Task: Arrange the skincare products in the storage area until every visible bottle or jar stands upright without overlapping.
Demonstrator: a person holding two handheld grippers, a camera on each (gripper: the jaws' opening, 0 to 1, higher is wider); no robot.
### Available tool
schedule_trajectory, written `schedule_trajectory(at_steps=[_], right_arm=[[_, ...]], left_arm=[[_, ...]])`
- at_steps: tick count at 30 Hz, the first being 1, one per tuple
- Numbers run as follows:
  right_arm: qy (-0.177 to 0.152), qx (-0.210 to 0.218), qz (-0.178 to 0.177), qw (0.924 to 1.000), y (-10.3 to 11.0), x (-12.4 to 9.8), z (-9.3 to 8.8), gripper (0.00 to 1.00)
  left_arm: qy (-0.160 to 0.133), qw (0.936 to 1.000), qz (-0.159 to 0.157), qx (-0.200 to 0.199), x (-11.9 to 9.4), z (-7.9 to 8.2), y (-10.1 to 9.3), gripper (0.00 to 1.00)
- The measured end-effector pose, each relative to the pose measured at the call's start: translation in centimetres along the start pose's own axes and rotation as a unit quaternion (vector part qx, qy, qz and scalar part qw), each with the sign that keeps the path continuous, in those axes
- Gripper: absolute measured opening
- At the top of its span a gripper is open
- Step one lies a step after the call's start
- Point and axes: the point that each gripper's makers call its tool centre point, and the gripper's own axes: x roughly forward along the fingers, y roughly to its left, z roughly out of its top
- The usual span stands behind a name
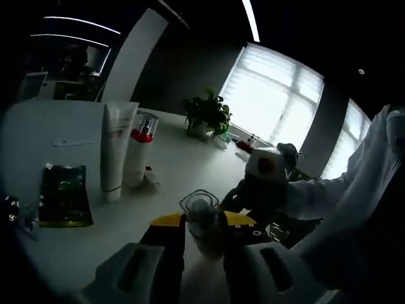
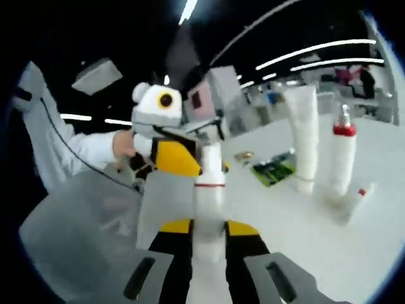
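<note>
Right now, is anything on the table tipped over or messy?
Mostly tidy. The tall white tube and the red-collared pump bottle stand upright. One small white tube lies flat beside the pump bottle, and a green packet lies flat too.

— What's the room like?
— Dim, with a dark ceiling crossed by long light strips. A big window with pale blinds glows behind a white worktop.
— Anything on the sill side?
— A green potted plant stands near the worktop's far edge. A broad white column rises at the left beside a dark wall.
— And the other way?
— More ceiling strips over a bright, blurred office area.
</note>
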Motion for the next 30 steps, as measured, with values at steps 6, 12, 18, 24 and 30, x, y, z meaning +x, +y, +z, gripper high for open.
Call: schedule_trajectory(at_steps=[6,12,18,24,30], right_arm=[[0.041,-0.123,-0.099,0.9866,-1.6,-0.3,-0.2,0.11],[0.079,-0.243,-0.197,0.9465,-3.4,-0.9,1.0,0.11],[0.099,-0.318,-0.244,0.9107,-4.1,-1.7,2.2,0.11],[0.096,-0.337,-0.24,0.9054,-4.0,-1.8,2.3,0.11],[0.081,-0.322,-0.22,0.9173,-3.6,-1.4,2.5,0.11]], left_arm=[[0.001,0.9993,0.036,-0.013,0.6,-0.6,0.4,0.16],[-0.024,0.9966,0.062,-0.047,1.1,-0.2,0.8,0.17],[-0.053,0.9941,0.051,-0.08,1.0,0.8,1.2,0.18],[-0.051,0.9971,0.025,-0.051,1.0,0.8,0.3,0.14],[-0.05,0.9968,0.034,-0.053,0.7,0.9,1.4,0.14]])
